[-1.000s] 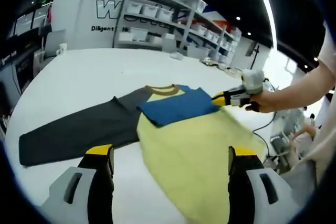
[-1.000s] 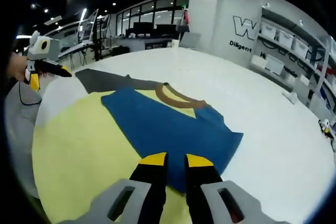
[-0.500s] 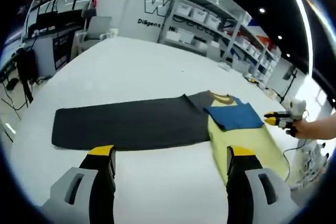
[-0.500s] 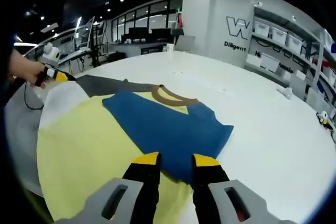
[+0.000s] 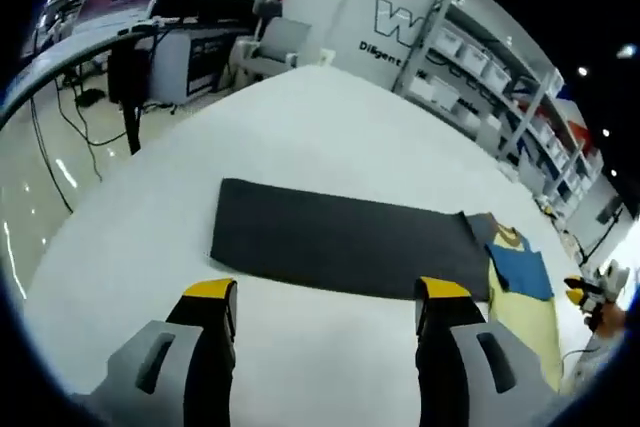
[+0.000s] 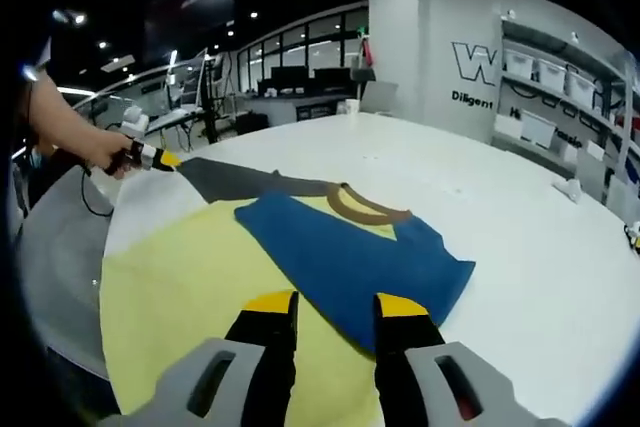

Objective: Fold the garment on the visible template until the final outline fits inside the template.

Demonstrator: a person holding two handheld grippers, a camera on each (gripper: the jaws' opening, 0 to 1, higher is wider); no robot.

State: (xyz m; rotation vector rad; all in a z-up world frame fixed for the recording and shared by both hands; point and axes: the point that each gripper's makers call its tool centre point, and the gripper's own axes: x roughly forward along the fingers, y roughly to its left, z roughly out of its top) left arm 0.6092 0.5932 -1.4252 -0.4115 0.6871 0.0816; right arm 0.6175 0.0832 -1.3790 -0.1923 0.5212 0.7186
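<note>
In the left gripper view our left gripper (image 5: 325, 297) has its jaws wide apart, holding nothing. The long grey sleeve (image 5: 340, 242) lies just ahead at 12 o'clock, its long axis from 9 to 3. The yellow shirt (image 5: 520, 302) is at 3 o'clock on the white table (image 5: 330, 122). Our right gripper (image 6: 326, 305) now has a small gap between its jaws, over the blue sleeve (image 6: 360, 257). Compared with a second ago, the left gripper has moved toward the cuff, so it is the nearer one.
</note>
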